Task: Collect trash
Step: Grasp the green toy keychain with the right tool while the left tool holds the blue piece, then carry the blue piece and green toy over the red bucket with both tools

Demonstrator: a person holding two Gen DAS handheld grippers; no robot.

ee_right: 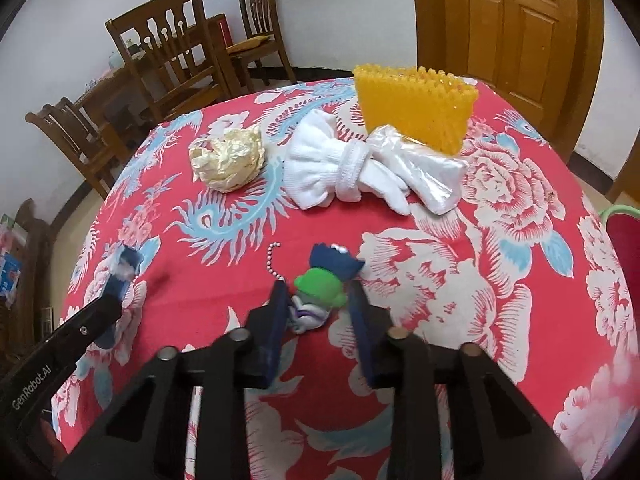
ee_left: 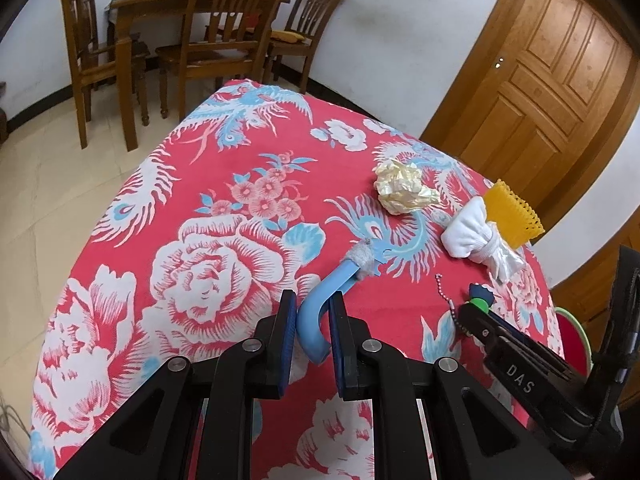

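My left gripper (ee_left: 313, 305) is shut on the curved handle of a blue plastic tool (ee_left: 316, 320) whose grey felt tip (ee_left: 366, 260) rests on the red floral tablecloth (ee_left: 224, 264). From the right wrist view, the left gripper (ee_right: 125, 270) shows at the left edge. A small toy keychain (ee_right: 325, 282), green and dark blue with a bead chain (ee_right: 272, 260), sits between my right gripper's (ee_right: 318, 300) fingers, and both pads touch it. A crumpled yellowish paper ball (ee_right: 228, 160) (ee_left: 404, 190) lies farther back on the cloth.
A white sock bundle (ee_right: 324, 168) with a clear plastic bag (ee_right: 424, 172) lies against a yellow mesh basket (ee_right: 416, 108) at the table's far side. Wooden chairs (ee_left: 224, 36) and a door (ee_left: 552, 80) stand beyond. A red stool (ee_right: 624, 240) is at the right.
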